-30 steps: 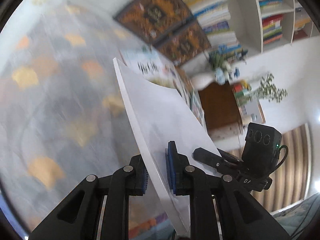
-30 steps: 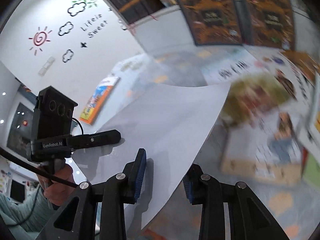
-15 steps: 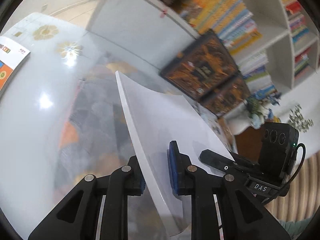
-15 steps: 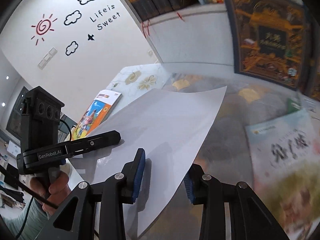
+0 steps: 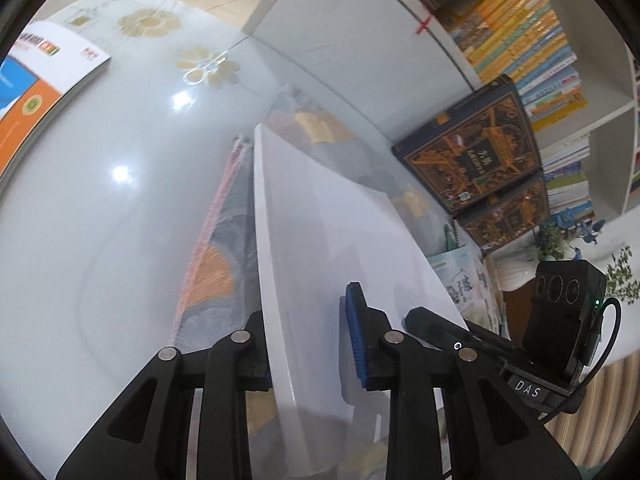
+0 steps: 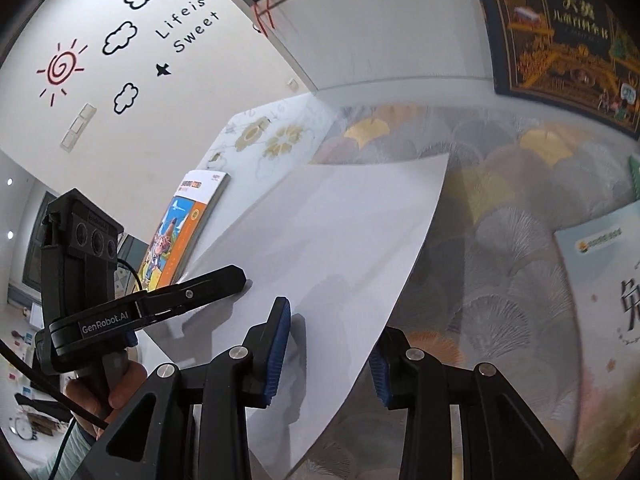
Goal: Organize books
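A thin white-backed book point(image 5: 320, 248) is held edge-on above the table between both grippers. My left gripper point(image 5: 308, 344) has its jaws on either side of the book's near edge, with a gap at the right pad. In the right wrist view the same white book point(image 6: 340, 248) runs between the jaws of my right gripper point(image 6: 328, 344), which stand apart around its edge. The left gripper point(image 6: 192, 292) also shows there, clamped on the book's left side. An orange and blue book point(image 5: 36, 92) lies flat on the white table at far left; it also shows in the right wrist view point(image 6: 180, 232).
A patterned mat point(image 6: 500, 200) with fan shapes covers the table under the book. Two dark ornate books point(image 5: 476, 160) lean against the white shelf unit point(image 5: 360, 52). A pale green book point(image 6: 600, 280) lies on the mat at right. Shelves of books point(image 5: 532, 40) fill the back.
Both grippers have swung left with the white book, away from the shelves. The orange and blue book and the white table have come closer into view.
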The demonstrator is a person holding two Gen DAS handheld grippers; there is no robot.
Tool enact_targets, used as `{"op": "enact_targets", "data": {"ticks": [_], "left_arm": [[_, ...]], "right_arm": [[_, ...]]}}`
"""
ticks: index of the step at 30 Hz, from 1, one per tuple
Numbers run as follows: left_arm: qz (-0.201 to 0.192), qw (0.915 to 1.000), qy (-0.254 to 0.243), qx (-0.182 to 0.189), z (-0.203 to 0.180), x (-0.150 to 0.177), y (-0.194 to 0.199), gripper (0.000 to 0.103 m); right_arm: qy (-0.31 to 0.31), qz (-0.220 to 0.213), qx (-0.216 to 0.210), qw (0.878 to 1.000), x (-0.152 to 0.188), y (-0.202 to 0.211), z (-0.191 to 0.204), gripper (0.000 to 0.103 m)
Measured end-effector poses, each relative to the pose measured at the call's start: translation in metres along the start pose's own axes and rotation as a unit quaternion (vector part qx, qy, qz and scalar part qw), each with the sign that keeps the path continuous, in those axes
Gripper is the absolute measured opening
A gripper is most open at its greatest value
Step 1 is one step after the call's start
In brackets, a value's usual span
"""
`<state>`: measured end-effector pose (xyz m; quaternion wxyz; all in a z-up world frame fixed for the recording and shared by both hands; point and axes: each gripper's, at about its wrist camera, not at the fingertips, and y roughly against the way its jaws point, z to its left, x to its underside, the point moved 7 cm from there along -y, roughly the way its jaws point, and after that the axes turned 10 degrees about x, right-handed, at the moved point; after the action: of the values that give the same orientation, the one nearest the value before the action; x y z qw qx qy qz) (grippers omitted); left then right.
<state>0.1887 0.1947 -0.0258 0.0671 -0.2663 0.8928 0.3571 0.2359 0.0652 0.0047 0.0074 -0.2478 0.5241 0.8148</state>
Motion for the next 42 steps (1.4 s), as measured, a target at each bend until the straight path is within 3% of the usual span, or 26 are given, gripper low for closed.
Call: {"op": "enact_targets", "data": {"ticks": [7,10,14,18,20,28,32,37,42], "left_arm": [[0.011,0.995,-0.014,-0.099,0.024,0.016,0.017,0.029],[0.009,0.993,-0.023,-0.116,0.021,0.021,0.026,0.029],[0.029,0.9941,-0.054,-0.089,-0.012,0.036,0.016,0.029],[0.071,0.9927,-0.092,-0.033,-0.062,0.062,-0.019,0.032],[0.105,0.9888,-0.107,0.0,-0.09,0.08,-0.045,0.032],[0.178,0.9717,-0.148,0.047,-0.161,0.121,-0.116,0.032],[0.182,0.9719,-0.142,0.047,-0.171,0.123,-0.135,0.032],[0.179,0.9743,-0.135,0.012,-0.167,0.122,-0.154,0.032],[0.178,0.9776,-0.113,-0.003,-0.155,0.121,-0.171,0.032]], "right_arm": [[0.001,0.051,0.024,0.998,0.032,-0.013,-0.014,0.047],[-0.015,0.06,0.012,0.998,0.054,-0.004,-0.027,0.047],[-0.052,0.05,-0.007,0.997,0.081,0.031,-0.05,0.047],[-0.074,0.021,0.016,0.997,0.093,0.072,-0.084,0.05],[-0.096,-0.001,0.039,0.995,0.093,0.096,-0.112,0.05],[-0.177,-0.084,0.106,0.975,0.084,0.171,-0.206,0.058],[-0.198,-0.098,0.132,0.966,0.07,0.182,-0.24,0.059],[-0.205,-0.093,0.171,0.959,0.059,0.17,-0.266,0.059],[-0.202,-0.075,0.203,0.955,0.052,0.143,-0.284,0.045]]}}
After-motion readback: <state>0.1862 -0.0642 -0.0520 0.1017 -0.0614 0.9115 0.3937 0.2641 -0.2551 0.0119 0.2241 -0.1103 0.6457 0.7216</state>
